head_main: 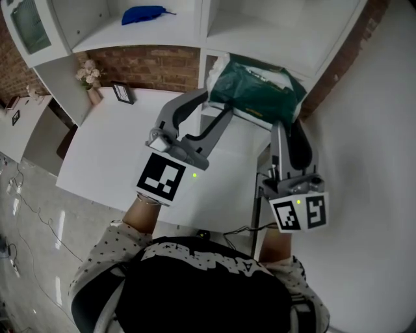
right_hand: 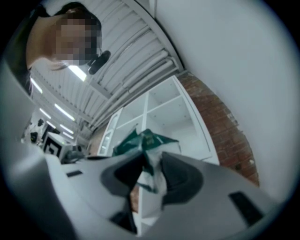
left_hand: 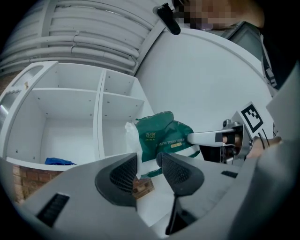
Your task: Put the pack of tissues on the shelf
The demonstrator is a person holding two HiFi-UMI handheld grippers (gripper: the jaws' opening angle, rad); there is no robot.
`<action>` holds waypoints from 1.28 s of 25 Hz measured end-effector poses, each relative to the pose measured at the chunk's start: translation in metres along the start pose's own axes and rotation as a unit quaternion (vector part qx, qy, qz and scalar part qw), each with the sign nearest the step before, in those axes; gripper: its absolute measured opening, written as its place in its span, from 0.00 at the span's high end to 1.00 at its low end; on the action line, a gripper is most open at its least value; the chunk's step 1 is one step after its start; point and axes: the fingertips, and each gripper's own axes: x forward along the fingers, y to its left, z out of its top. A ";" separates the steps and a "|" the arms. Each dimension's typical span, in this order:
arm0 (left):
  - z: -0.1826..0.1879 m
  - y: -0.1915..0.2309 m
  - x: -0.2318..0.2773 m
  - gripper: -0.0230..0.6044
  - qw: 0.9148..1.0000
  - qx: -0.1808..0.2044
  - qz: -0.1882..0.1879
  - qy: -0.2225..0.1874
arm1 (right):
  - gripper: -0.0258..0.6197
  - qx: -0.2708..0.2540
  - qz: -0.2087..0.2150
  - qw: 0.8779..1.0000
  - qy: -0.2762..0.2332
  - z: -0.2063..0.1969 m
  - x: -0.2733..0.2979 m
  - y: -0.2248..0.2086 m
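A person raises a green pack of tissues with both tools towards a white shelf that stands against a brick wall. The left hand-held gripper is closed on the near left edge of the pack; in the left gripper view, white and green wrapper is pinched between its dark ribbed pads. The right hand-held gripper is clamped on the opposite, right-hand end, and the right gripper view shows crumpled wrapper squeezed between its two jaws.

The pack hangs between the two tools, clear of the white table, at the mouth of the shelf's right-hand compartment. Whether it touches the board there cannot be told.

A blue object lies on the board of the left-hand compartment, well apart from the pack. A small dark picture frame and a bunch of pale flowers stand at the table's far edge, by the wall. Seen from the left tool, the right one reaches in from the side, its marker cube behind it.
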 end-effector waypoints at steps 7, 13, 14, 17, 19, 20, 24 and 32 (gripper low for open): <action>0.023 0.011 0.017 0.66 1.000 0.000 0.002 -0.014 | 0.74 -0.017 0.005 1.000 -0.006 0.025 0.017 -0.008; 0.025 0.010 0.016 0.66 1.000 0.004 -0.001 -0.024 | 0.74 -0.027 0.000 0.999 -0.020 0.027 0.017 -0.007; 0.025 0.010 0.016 0.66 1.000 0.003 -0.002 -0.026 | 0.74 -0.029 0.001 0.999 -0.023 0.027 0.017 -0.007; 0.025 0.010 0.014 0.66 1.000 0.006 -0.002 -0.027 | 0.74 -0.034 0.002 0.999 -0.029 0.027 0.016 -0.006; 0.028 0.012 0.018 0.66 1.000 0.006 -0.002 -0.029 | 0.74 -0.038 0.003 0.999 -0.031 0.031 0.020 -0.008; 0.032 0.015 0.023 0.66 1.000 0.006 -0.002 -0.029 | 0.74 -0.038 0.004 0.999 -0.031 0.035 0.025 -0.011; 0.045 0.026 0.041 0.66 1.000 -0.002 0.001 -0.030 | 0.74 -0.044 0.008 0.999 -0.030 0.050 0.044 -0.022; 0.044 0.036 0.059 0.66 0.999 0.029 0.005 -0.038 | 0.73 -0.055 0.012 0.998 -0.035 0.047 0.062 -0.035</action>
